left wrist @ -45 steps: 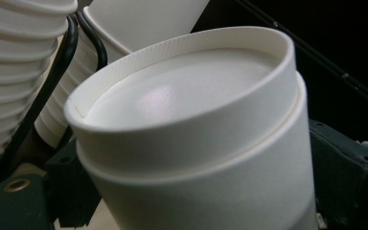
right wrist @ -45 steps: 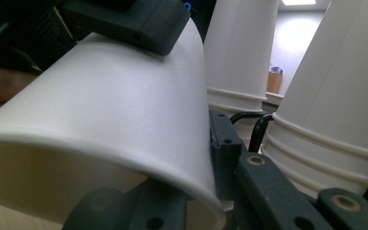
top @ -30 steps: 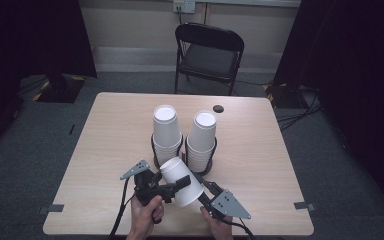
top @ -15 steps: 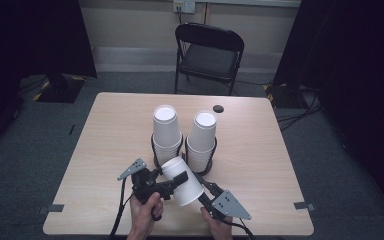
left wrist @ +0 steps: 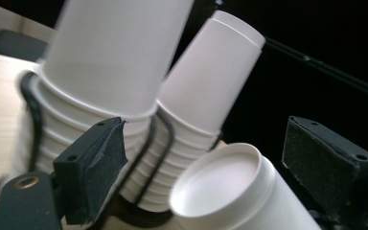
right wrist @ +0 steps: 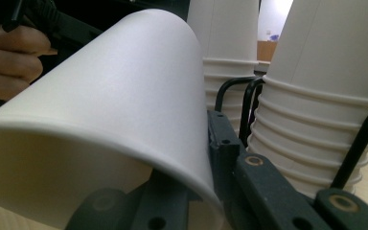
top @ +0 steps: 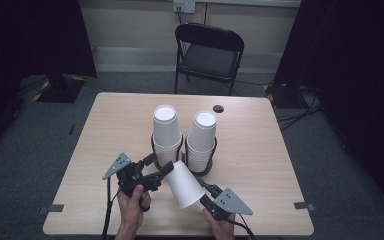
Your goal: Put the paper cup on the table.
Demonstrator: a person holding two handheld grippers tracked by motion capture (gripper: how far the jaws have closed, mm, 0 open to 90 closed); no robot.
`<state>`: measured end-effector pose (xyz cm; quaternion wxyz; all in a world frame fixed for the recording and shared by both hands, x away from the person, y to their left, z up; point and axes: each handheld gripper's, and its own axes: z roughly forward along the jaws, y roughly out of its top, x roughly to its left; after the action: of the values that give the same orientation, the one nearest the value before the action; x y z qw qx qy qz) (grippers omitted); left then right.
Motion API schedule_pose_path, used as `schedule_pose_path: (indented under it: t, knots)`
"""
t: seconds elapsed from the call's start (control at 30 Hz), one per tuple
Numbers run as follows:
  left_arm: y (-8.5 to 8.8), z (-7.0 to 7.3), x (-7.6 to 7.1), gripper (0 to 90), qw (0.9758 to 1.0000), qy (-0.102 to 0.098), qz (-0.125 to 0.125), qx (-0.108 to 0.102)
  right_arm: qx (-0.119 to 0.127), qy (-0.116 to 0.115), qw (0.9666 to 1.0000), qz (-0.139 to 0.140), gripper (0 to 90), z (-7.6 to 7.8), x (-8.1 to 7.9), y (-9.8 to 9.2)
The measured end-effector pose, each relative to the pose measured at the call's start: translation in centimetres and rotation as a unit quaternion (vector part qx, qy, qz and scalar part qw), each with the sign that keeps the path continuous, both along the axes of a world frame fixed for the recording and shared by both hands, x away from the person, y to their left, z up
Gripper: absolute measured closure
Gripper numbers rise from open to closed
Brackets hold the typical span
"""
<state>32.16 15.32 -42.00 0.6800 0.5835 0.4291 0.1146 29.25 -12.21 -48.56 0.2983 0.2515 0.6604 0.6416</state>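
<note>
Two stacks of upturned white paper cups, the left stack (top: 165, 131) and the right stack (top: 202, 136), stand in black wire holders (top: 203, 169) mid-table. A single white cup (top: 184, 184) lies tilted in front of them, above the table. My right gripper (top: 203, 194) is shut on its rim, one jaw inside and one outside, as the right gripper view shows on the cup (right wrist: 115, 105). The cup's closed base (left wrist: 219, 178) points toward my left gripper (top: 161, 165). That gripper (left wrist: 211, 160) is open, its pads (left wrist: 96, 158) either side of the base without touching it.
The light wooden table (top: 105, 150) has bare room to the left and right of the stacks. A small dark disc (top: 218, 108) lies near the far edge. A black folding chair (top: 210, 50) stands behind the table. The person's other hand (right wrist: 9, 52) is close to the cup.
My left gripper has shifted slightly to the left, away from the cup. The held cup and my right gripper have barely moved.
</note>
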Motion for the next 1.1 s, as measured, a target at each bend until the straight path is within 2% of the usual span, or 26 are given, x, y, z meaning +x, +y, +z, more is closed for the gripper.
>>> schedule_pose_path:
  t: [0.1,0.17,0.23,0.3,0.4,0.43,0.5,0.53,0.6,0.77,0.8,0.83,0.87,0.9,0.97,1.0,1.1]
  knots:
    - [0.2,-0.1,-0.2,14.5,0.9996,-0.024,0.002,0.018,0.0,0.02,0.9998,0.003,86.0,0.0,0.1,-0.2]
    - [0.2,-0.1,-0.2,14.5,0.9992,-0.028,0.009,0.028,0.0,0.032,0.9995,0.004,86.0,0.1,0.1,-0.3]
    - [0.2,-0.3,-0.3,15.3,0.9977,-0.039,0.032,0.044,0.003,0.045,0.999,0.005,86.0,0.1,0.2,-0.5]
    - [0.3,-0.6,-0.4,15.9,0.9961,-0.052,0.043,0.057,0.007,0.058,0.9983,0.006,86.0,0.2,0.4,-0.7]
    - [0.3,-1.1,-0.4,15.9,0.9945,-0.06,0.051,0.069,0.006,0.071,0.9975,0.001,86.1,0.3,0.4,-1.0]
    - [0.4,-1.2,-0.5,15.9,0.9936,-0.063,0.052,0.078,0.007,0.076,0.9971,0.001,86.1,0.3,0.4,-1.2]
    - [0.3,-1.3,-0.4,15.9,0.9925,-0.055,0.064,0.089,0.006,0.085,0.9964,-0.003,86.1,0.4,0.5,-1.4]
    - [0.2,-1.3,-0.4,15.9,0.992,-0.058,0.061,0.094,0.004,0.091,0.9958,-0.004,86.2,0.4,0.6,-1.5]
    - [0.0,-1.1,-0.5,17.1,0.9881,-0.071,0.066,0.119,0.001,0.105,0.9945,-0.006,86.2,0.4,0.7,-1.7]
    - [-0.1,-1.2,-0.8,16.4,0.9815,-0.087,0.07,0.155,-0.008,0.13,0.9915,-0.009,86.3,0.6,0.9,-2.0]
    - [-0.1,-1.3,-0.9,16.2,0.9812,-0.089,0.061,0.16,-0.009,0.135,0.9908,-0.007,86.3,0.7,0.9,-2.1]
    - [-0.1,-1.3,-1.0,15.7,0.9791,-0.093,0.052,0.173,-0.01,0.139,0.9902,-0.004,86.3,0.7,0.9,-2.1]
    - [-0.2,-1.3,-1.2,15.7,0.9758,-0.099,0.046,0.19,-0.013,0.143,0.9896,-0.002,86.3,0.8,0.9,-2.2]
    - [-0.2,-1.3,-1.5,15.8,0.9744,-0.1,0.047,0.196,-0.016,0.148,0.9889,0.002,86.3,0.8,0.9,-2.2]
    - [-0.2,-1.2,-1.9,17.1,0.9709,-0.11,0.032,0.211,-0.014,0.156,0.9875,0.015,86.3,1.0,0.9,-2.4]
    - [-0.3,-1.2,-2.1,16.7,0.9704,-0.112,0.027,0.212,-0.019,0.16,0.9869,0.014,86.4,1.0,0.9,-2.5]
    - [-0.5,-1.4,-2.3,15.4,0.9655,-0.116,0.015,0.233,-0.027,0.176,0.984,0.012,86.4,1.3,1.0,-2.8]
